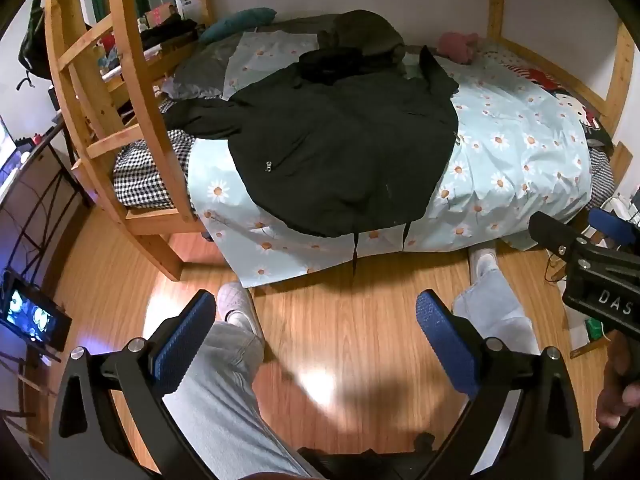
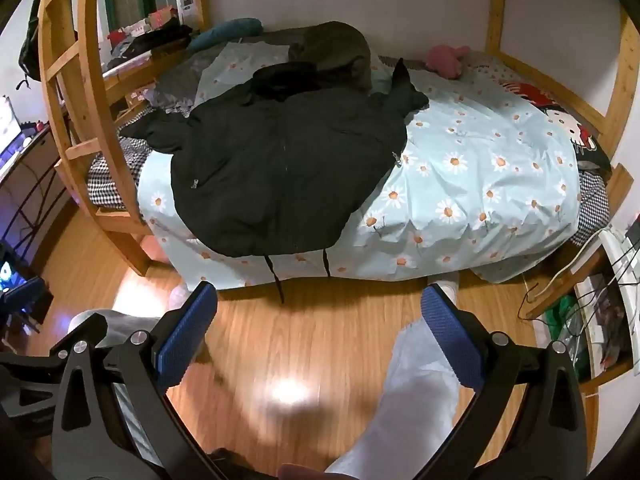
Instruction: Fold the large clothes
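Note:
A large black jacket (image 1: pixel 340 148) lies spread flat on the bed's light-blue daisy sheet (image 1: pixel 520 168), hem toward me, two drawstrings hanging over the bed edge. It also shows in the right wrist view (image 2: pixel 280 176). My left gripper (image 1: pixel 316 336) is open and empty, held above the wooden floor in front of the bed, well short of the jacket. My right gripper (image 2: pixel 320 328) is open and empty too, at about the same distance; it also shows at the right edge of the left wrist view (image 1: pixel 576 236).
A dark green garment (image 2: pixel 336 52), a teal pillow (image 2: pixel 228 32) and a pink plush toy (image 2: pixel 444 60) lie at the back of the bed. A wooden ladder frame (image 1: pixel 104 92) stands left. The person's legs (image 1: pixel 224 392) stand on the floor. Shelf with cables (image 2: pixel 600 292) at right.

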Available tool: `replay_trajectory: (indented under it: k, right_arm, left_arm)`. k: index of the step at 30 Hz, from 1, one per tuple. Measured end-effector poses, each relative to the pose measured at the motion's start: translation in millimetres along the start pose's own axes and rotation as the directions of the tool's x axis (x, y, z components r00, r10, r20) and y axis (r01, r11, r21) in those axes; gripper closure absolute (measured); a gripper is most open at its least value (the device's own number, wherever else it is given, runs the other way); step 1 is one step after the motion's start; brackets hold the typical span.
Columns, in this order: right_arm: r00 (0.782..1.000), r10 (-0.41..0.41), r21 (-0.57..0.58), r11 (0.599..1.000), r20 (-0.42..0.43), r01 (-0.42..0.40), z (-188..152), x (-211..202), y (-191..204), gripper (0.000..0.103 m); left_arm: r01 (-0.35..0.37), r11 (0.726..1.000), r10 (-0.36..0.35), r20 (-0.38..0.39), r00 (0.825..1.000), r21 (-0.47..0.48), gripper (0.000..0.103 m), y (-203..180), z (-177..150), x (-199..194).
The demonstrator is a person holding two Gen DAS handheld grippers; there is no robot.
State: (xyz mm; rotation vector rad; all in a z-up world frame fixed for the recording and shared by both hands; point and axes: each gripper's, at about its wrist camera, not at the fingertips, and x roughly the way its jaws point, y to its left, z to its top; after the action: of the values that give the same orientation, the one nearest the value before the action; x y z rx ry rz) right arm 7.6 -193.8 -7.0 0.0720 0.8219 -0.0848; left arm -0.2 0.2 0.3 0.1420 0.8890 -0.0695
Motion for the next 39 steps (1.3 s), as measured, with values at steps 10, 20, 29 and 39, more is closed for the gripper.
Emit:
replay_trajectory:
  k: [10,20,29,39]
  right_arm:
    - [1.0,0.006,0.008,1.0,0.005,-0.006,0.4,-5.1,-3.2,0.003]
    - [1.0,0.007,0.007,1.0,0.007,-0.007,1.5,-3.4,-2.0,0.003]
    - [1.0,0.007,0.006,1.0,0.006,-0.007,3.2,-3.1,-0.1,0.003]
    - [1.0,0.007,0.01,1.0,0.002,-0.007,1.8,-2.6,0.0,0.003]
  left_arm:
    - [0.0,1.0,0.0,-0.002,1.0,-0.005,0.004,-0.6,-0.1,-0.5]
    - [-0.001,1.0,0.0,-0.004,1.0,-0.005,0.004,-3.8,-0.5,-1.0]
    - [0.007,1.0,-0.007,-0.012,1.0,0.0,0.005,-2.4,-2.0,1.9]
    - [0.009,1.0,-0.008,-0.023,1.0,0.006,0.004,0.0,-6.5,4.9]
